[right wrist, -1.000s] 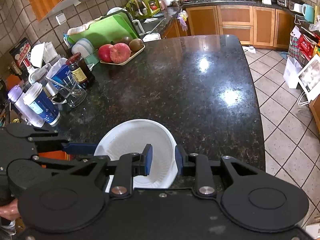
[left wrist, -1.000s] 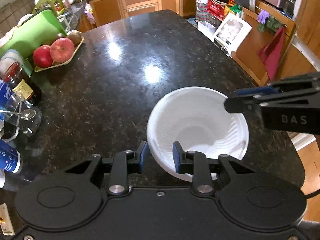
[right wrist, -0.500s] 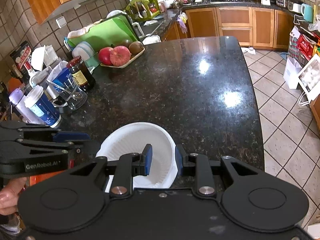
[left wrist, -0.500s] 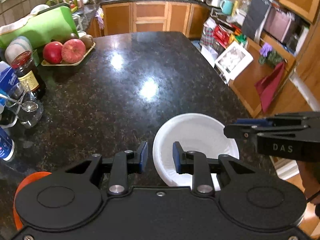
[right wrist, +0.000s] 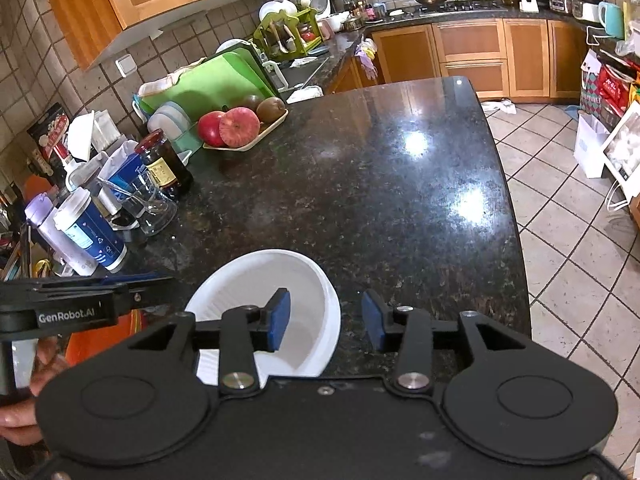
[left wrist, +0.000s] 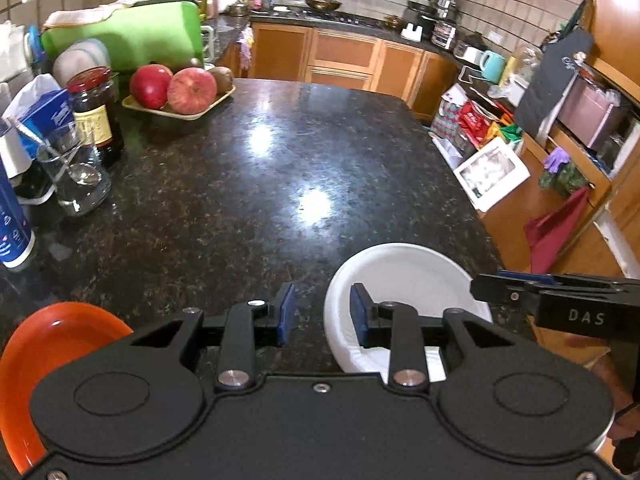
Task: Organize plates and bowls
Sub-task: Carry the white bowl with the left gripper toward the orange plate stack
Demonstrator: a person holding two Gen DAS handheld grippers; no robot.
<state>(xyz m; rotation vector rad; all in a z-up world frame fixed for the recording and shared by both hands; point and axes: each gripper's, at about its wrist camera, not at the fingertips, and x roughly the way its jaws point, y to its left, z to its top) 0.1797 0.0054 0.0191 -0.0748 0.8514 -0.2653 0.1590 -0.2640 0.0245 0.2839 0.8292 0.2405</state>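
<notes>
A white bowl (left wrist: 412,280) (right wrist: 260,284) rests on the dark granite counter (left wrist: 248,208) near its front edge. My left gripper (left wrist: 322,314) straddles the bowl's left rim. Its jaws are opening, and neither blue pad presses on the rim. My right gripper (right wrist: 325,320) straddles the right rim, its left pad inside the bowl. Those jaws are opening too and stand clear of the rim. An orange plate (left wrist: 60,336) (right wrist: 104,336) lies at the front left, partly under the left gripper. Each gripper shows side-on in the other's view.
At the counter's left stand a tray of apples (left wrist: 176,88), a dark jar (left wrist: 94,108), a glass (left wrist: 76,176) and blue-and-white cups (right wrist: 92,236). A green cutting board (left wrist: 132,36) leans behind them. The counter's curved right edge drops to a tiled floor (right wrist: 568,216).
Both grippers' jaws have widened; the right one has let go of the bowl's rim. The left gripper's view has rolled level, the orange plate has come into it, and the bowl sits lower.
</notes>
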